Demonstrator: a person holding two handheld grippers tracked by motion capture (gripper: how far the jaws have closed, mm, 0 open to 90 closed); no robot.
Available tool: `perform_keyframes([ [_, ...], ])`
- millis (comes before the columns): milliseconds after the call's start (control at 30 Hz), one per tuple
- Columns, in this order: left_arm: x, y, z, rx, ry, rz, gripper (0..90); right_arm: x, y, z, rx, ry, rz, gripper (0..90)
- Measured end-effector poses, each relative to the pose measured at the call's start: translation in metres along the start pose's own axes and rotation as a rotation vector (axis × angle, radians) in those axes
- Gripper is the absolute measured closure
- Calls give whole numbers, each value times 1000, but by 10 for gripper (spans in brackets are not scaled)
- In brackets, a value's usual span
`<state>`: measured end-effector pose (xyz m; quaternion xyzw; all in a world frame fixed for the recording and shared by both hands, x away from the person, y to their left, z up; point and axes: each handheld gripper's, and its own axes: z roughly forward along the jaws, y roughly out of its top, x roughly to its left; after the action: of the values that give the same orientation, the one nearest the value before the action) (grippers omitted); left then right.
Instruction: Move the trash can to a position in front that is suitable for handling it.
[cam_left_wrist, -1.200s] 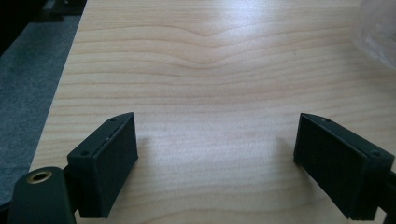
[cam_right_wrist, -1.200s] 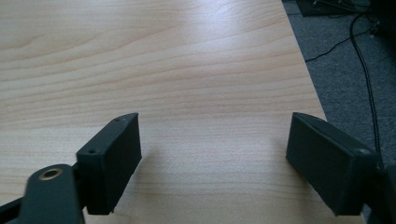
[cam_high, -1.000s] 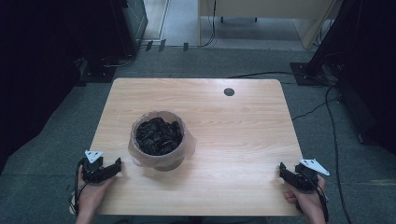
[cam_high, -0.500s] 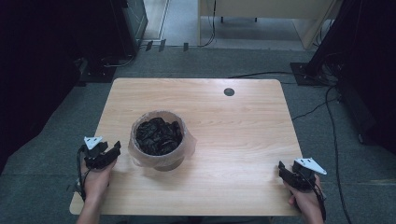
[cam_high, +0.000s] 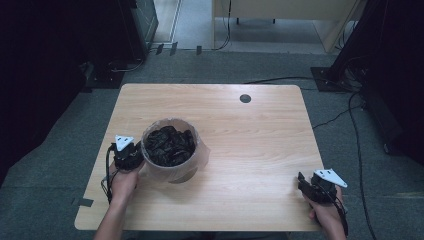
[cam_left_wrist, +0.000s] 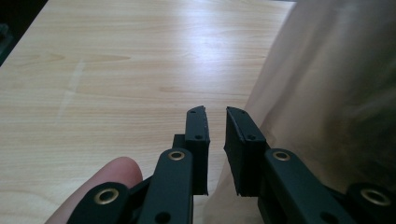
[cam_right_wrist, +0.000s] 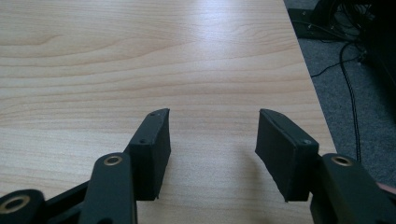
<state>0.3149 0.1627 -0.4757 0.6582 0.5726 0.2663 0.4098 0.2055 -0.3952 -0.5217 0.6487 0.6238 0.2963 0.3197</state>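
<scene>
A round bin (cam_high: 172, 167) lined with a thin clear bag stands on the left half of the wooden table (cam_high: 260, 140); dark crumpled material (cam_high: 169, 145) fills it. My left gripper (cam_high: 137, 153) is right against the bin's left side. In the left gripper view its jaws (cam_left_wrist: 215, 116) stand a narrow gap apart, with the bag's film (cam_left_wrist: 327, 93) just to their right and wood showing between the tips. My right gripper (cam_high: 301, 181) rests at the table's front right corner. Its jaws (cam_right_wrist: 212, 116) are wide open over bare wood.
A small dark round hole (cam_high: 245, 98) sits near the table's far edge. Cables (cam_high: 350, 120) trail on the grey carpet to the right, and dark cabinets stand at both sides. The table's right edge (cam_right_wrist: 308, 79) lies close to my right gripper.
My left gripper has moved forward and to the right, from the front left corner up to the bin's left side. The right gripper has barely shifted.
</scene>
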Motion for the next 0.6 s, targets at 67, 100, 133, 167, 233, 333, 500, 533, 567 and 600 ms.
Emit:
perform_keyframes([
  [67, -4, 0, 0, -6, 2, 17, 825, 1, 0, 0, -1, -1, -5, 456],
  [100, -6, 0, 0, -6, -1, 20, 832, 2, 0, 0, -1, -2, -8, 456],
  [133, -6, 0, 1, -7, -3, 20, 841, 3, 0, 0, -1, -1, -7, 457],
  [167, -7, 0, 1, -8, -1, 23, 855, 3, 0, 0, -3, 3, -6, 461],
  [233, -8, 0, 1, -8, -2, 24, 883, 4, 2, -2, -6, 32, 25, 467],
  [333, -11, 0, 1, -7, -13, 25, 897, 8, 6, -5, -24, 47, 39, 497],
  [500, -14, 0, 2, -6, -34, 13, 899, 21, 8, -6, -83, 60, -89, 445],
  [533, -14, 0, 2, -6, -34, 13, 899, 21, 8, -6, -83, 60, -89, 445],
  [567, -16, 0, 2, -9, -43, 12, 900, 26, 9, -6, -86, 67, -123, 447],
  [600, -17, 0, 2, -7, -44, 15, 900, 29, 10, -5, -84, 72, -125, 455],
])
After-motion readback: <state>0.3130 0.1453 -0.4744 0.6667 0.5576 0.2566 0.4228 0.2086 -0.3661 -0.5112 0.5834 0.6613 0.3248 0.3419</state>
